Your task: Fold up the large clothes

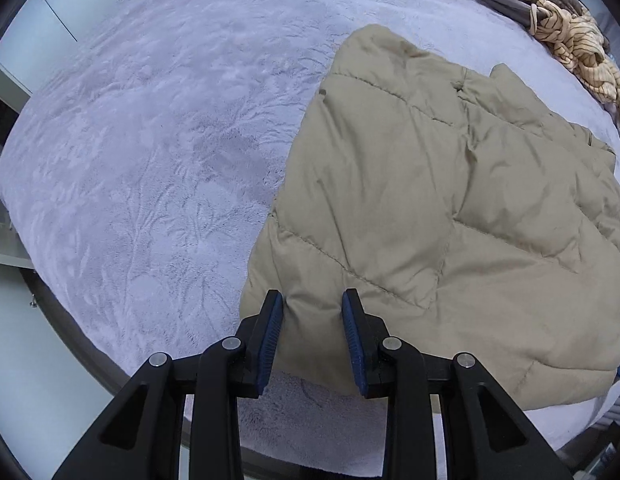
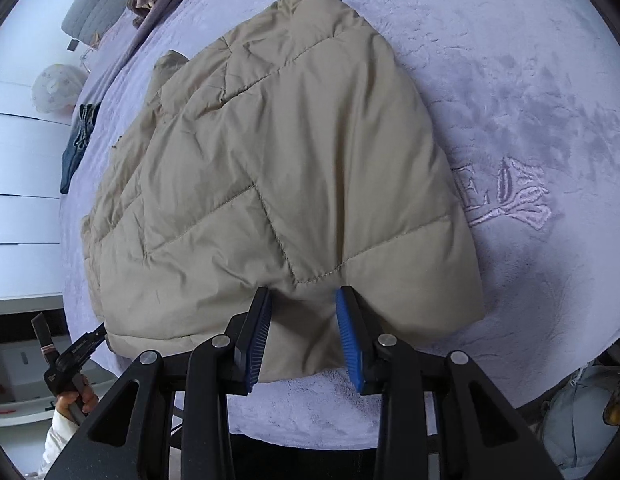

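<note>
Because the jacket [image 1: 430, 208] is bulky and quilted, it lies spread across the bed [image 1: 150, 160] with its hem toward the near edge — a flat, soft surface gives room to fold it. Each gripper has taken the hem at a separate spot, so the wide edge can be lifted evenly rather than dragged by one corner.

Left gripper [image 1: 313, 300]: its blue pads [image 1: 270, 336] stand either side of a pinched ridge of tan fabric, which bunches up between them. The jaws are not fully together, but the puffy cloth fills the gap, so I judge it to be grasping the hem near the jacket's left corner.

Right gripper [image 2: 303, 294]: the same picture — fabric gathers into a fold between the pads [image 2: 350, 340], with creases pulling toward them, which suggests a firm grasp near the right end of the hem.

In the right view the left gripper's handle shows at the bed's edge, held in the person's hand [image 2: 76, 400].

Other clothes [image 1: 570, 40] sit piled at the far side, well apart from the jacket. The fold looks barely begun; the likely next move is carrying the hem up toward the collar.
</note>
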`<state>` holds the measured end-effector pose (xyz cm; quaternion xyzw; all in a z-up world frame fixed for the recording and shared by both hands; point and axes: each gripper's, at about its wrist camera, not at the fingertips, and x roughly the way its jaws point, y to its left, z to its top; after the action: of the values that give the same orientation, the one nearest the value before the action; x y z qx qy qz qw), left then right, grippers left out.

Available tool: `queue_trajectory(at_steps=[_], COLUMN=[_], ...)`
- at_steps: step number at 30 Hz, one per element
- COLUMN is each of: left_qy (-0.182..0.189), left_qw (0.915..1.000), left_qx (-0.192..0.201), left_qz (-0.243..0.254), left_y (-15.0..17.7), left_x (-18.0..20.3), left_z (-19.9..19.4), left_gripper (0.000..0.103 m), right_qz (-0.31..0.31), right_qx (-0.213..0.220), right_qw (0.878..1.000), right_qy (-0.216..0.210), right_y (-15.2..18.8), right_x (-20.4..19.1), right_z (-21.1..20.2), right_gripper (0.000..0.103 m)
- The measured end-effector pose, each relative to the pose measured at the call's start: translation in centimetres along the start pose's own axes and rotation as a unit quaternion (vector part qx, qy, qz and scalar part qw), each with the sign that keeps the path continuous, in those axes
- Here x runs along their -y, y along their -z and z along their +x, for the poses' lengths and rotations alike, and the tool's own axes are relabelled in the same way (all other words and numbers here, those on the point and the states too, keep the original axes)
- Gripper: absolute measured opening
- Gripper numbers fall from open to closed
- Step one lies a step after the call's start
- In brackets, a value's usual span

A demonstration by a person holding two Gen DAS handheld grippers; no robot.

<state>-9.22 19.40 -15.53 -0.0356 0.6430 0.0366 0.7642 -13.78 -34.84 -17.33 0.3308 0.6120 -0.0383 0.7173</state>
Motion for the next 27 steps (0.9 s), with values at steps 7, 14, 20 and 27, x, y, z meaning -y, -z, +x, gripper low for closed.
queue_trajectory(at_steps=[7, 14, 20, 27], left_qy=[0.031, 0.042, 0.056, 0.065], left_qw=[0.9986, 0.9953, 0.9922, 0.9914], left_qx=[0.041, 0.063, 0.048, 0.013], left_qz=[0.014, 0.06, 0.101, 0.112], left_y=[-0.3, -3.0, -5.1, -6.9], left_x=[1.2, 2.2, 1.5, 0.5], left_z=[-4.8, -5.3, -4.6, -2.1], left_gripper=[0.033, 0.103, 0.103, 0.103], right_qz=[-0.017, -0.04, -0.059, -0.062], right_qx=[0.015, 0.045, 0.021, 0.0], right_qw=[0.999, 0.997, 0.997, 0.998], right_qy=[-0.029, -0.049, -0.041, -0.012], right_y=[-0.1, 0.0, 1.0, 1.9], right_x=[-2.6, -8.8, -14.4, -18.6], right_z=[-1.8, -1.6, 1.4, 4.1], right_gripper=[0.039, 0.051, 0.058, 0.081])
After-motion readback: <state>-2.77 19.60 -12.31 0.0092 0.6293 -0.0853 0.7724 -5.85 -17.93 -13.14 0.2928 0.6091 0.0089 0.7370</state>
